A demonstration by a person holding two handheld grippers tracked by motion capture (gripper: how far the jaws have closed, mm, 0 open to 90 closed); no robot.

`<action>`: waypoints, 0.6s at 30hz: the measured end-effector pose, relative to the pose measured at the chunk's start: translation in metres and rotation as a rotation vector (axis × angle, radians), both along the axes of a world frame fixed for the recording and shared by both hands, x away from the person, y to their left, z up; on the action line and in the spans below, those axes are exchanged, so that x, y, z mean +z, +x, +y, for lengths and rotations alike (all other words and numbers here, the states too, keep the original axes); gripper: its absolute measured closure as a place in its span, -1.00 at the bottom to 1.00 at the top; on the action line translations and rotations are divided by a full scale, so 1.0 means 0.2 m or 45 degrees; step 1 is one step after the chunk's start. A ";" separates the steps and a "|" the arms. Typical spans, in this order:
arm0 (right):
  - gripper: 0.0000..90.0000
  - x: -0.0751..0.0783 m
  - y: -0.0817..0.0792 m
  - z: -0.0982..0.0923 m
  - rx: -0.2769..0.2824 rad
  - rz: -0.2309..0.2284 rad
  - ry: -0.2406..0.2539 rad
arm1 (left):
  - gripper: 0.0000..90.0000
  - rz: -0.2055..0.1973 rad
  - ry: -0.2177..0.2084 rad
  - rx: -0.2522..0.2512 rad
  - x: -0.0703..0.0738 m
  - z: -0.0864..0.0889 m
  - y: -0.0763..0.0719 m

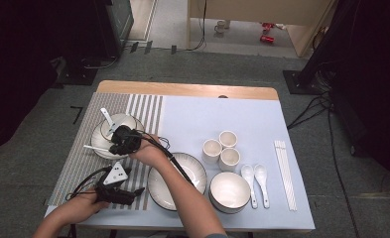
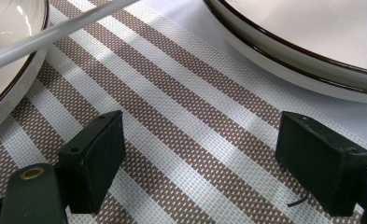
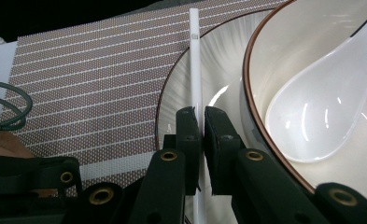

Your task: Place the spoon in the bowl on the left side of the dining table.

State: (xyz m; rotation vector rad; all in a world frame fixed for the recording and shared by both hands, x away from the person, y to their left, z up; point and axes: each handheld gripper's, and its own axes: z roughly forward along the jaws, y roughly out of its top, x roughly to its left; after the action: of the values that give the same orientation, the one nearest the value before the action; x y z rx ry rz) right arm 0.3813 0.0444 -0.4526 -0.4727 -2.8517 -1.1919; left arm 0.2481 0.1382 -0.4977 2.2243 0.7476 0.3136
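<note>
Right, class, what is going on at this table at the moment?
A person is laying a place setting with a gripper in each hand. The right gripper is shut on a white chopstick that lies across the plate on the striped placemat; a bowl with a white spoon stands on that plate. The left gripper is open and empty, low over the placemat. More plates, a bowl, cups, spoons and chopsticks wait to the right.

Three cups (image 1: 221,148), three spoons (image 1: 254,181), two plates (image 1: 177,179), two bowls (image 1: 229,191).
</note>
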 end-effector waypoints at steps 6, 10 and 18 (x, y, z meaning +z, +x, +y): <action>0.89 -0.01 0.01 0.00 -0.018 -0.002 -0.008 | -0.65 -0.001 0.004 -0.003 0.00 0.00 0.00; 0.88 -0.01 0.01 0.00 -0.020 0.000 -0.005 | -0.65 -0.002 0.002 -0.003 0.00 0.00 0.00; 0.87 -0.01 0.01 0.00 -0.025 0.005 0.001 | -0.65 -0.002 0.000 -0.004 0.00 0.00 0.00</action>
State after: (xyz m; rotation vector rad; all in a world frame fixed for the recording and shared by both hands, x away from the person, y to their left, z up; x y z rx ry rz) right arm 0.3830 0.0444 -0.4542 -0.5038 -2.8495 -1.1939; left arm 0.2473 0.1388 -0.4979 2.2249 0.7432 0.3134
